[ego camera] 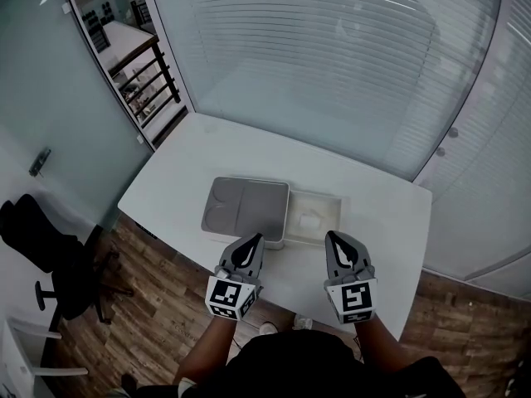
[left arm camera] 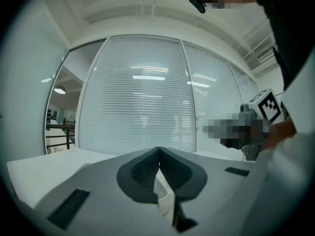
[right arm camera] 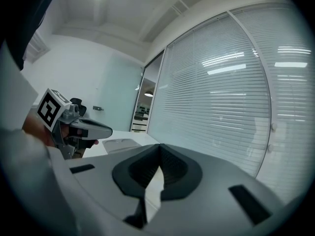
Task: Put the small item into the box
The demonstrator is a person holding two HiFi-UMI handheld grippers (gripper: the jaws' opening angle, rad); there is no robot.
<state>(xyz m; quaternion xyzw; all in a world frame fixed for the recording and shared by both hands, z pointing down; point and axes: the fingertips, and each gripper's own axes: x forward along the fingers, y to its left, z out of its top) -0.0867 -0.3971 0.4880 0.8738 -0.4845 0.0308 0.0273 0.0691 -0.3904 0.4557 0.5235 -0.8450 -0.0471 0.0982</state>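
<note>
On the white table (ego camera: 182, 181) stands a box in two halves: a grey lid (ego camera: 246, 207) lies open on the left, and the white tray (ego camera: 330, 203) sits on the right. A small pale item (ego camera: 310, 220) seems to lie inside the tray. My left gripper (ego camera: 253, 241) hovers at the lid's near edge, shut and empty. My right gripper (ego camera: 333, 238) hangs just in front of the tray, also shut and empty. In the left gripper view the jaws (left arm camera: 159, 150) meet with nothing between them. The right gripper view shows the same (right arm camera: 159, 147), with the lid (right arm camera: 119, 144) beyond.
A black office chair (ego camera: 50, 264) stands on the wooden floor at the left. Glass walls with blinds (ego camera: 332, 65) rise behind the table. The table's near edge runs just under both grippers. The other gripper shows in each gripper view (left arm camera: 263, 113) (right arm camera: 74, 124).
</note>
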